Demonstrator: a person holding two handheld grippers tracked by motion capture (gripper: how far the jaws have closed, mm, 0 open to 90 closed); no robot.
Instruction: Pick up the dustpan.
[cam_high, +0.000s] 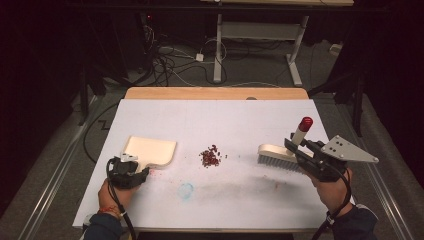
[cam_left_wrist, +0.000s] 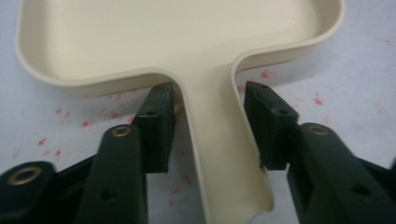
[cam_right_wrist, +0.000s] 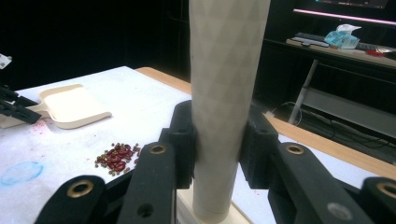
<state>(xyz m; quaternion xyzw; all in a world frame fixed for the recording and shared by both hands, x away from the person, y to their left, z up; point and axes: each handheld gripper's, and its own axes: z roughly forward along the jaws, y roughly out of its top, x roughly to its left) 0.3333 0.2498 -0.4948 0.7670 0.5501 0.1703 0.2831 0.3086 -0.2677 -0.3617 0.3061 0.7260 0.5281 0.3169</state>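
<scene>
A cream dustpan (cam_high: 150, 150) lies flat at the table's left, its short handle (cam_left_wrist: 212, 154) pointing toward me. My left gripper (cam_high: 136, 162) straddles that handle; in the left gripper view (cam_left_wrist: 210, 126) the right pad (cam_left_wrist: 268, 126) sits against it and a thin gap shows at the left pad (cam_left_wrist: 159, 126). My right gripper (cam_high: 298, 146) is shut on the upright pale handle (cam_right_wrist: 224, 56) of a brush (cam_high: 277, 154) with a red tip, its bristles resting on the table. A small pile of red beans (cam_high: 210, 156) lies between dustpan and brush.
The white table cover (cam_high: 240, 120) has a faint blue ring (cam_high: 186, 190) near the front and red stains beside the dustpan. A wooden edge (cam_high: 215, 93) runs along the far side. Beyond it stand a desk frame (cam_high: 218, 50) and floor cables.
</scene>
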